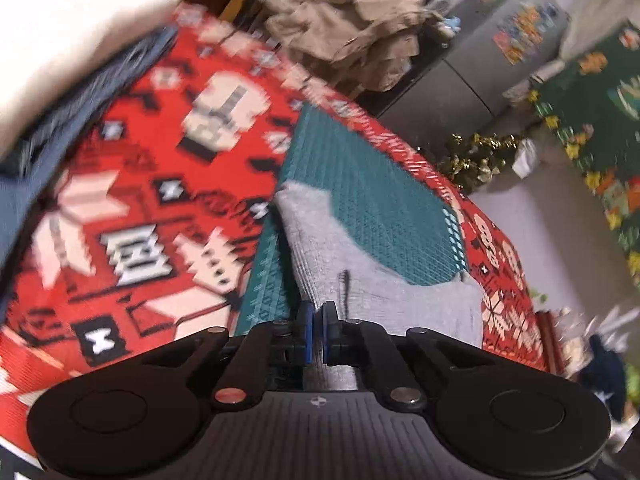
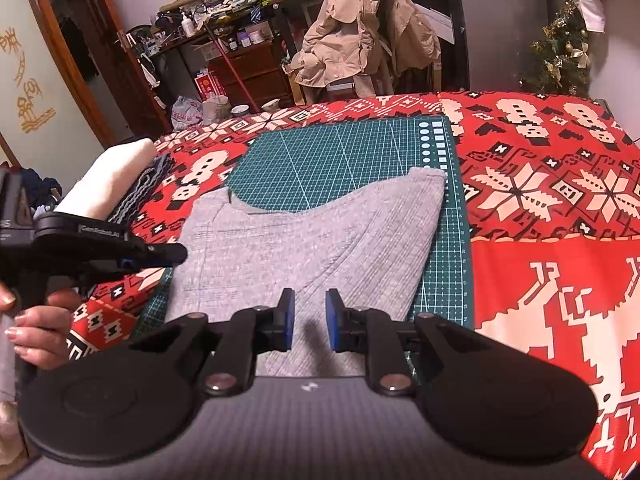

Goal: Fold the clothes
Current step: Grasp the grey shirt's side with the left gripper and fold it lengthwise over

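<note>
Red patterned bedspread under green cutting mat. Grey shirt lies on mat, ahead of both grippers. Left gripper nearly pressed together over shirt edge; grip unclear. Right gripper spread, empty. Risk: thin pinch slips, fold skews.

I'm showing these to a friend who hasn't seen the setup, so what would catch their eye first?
Probably the bright red patterned cloth covering the whole table. Next, the grey garment lying on the green cutting mat at the centre, with the right gripper open just above its near edge. At the left, the left gripper looks nearly shut at the garment's edge, beside a stack of folded clothes.
</note>
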Motion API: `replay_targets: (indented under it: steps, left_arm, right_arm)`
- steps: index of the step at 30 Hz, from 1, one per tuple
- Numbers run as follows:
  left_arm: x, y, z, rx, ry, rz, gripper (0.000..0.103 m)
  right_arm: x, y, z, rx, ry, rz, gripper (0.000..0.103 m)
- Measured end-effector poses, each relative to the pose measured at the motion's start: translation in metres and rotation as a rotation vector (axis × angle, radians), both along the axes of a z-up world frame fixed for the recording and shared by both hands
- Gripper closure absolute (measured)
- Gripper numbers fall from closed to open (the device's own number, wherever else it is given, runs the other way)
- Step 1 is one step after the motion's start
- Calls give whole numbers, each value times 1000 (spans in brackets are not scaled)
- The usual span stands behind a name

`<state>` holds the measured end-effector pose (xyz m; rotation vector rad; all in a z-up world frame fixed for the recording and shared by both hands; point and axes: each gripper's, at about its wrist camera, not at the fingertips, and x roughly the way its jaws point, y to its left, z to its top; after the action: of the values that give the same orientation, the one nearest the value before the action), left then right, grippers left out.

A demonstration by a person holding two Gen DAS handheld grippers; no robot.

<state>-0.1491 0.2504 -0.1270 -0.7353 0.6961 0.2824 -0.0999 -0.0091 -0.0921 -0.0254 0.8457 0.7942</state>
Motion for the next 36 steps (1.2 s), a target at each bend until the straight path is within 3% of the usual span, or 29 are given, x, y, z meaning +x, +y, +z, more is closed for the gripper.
replay_targets:
  steps: [9, 15, 21, 24, 26, 27, 30, 36]
  left_arm:
    - [51, -65, 69, 236, -76, -197, 99]
    - [98, -124, 72, 325, -68, -348, 99]
    - [144, -175, 33, 341, 20, -441, 98]
    - [150, -171, 17, 244, 46, -449, 97]
    - [141, -163, 21, 179, 17, -449, 96]
    - [135, -161, 24, 161, -3, -449, 91]
    - [118, -150, 37, 152, -35, -441, 83]
    - [93, -112, 38, 97, -29, -361, 78]
  right_arm:
    - [13, -29, 10, 38, -22, -80, 85]
    - [25, -66, 14, 71, -35, -163, 85]
    - [42, -105, 6, 105, -13, -245, 85]
    - [50, -115, 1, 125, 9, -265, 84]
    - [56, -118, -2, 137, 18, -270, 82]
    - [58, -118, -3, 142, 20, -269, 80]
    - [67, -110, -6, 168, 40, -258, 77]
    - [84, -83, -10, 240, 152, -214, 77]
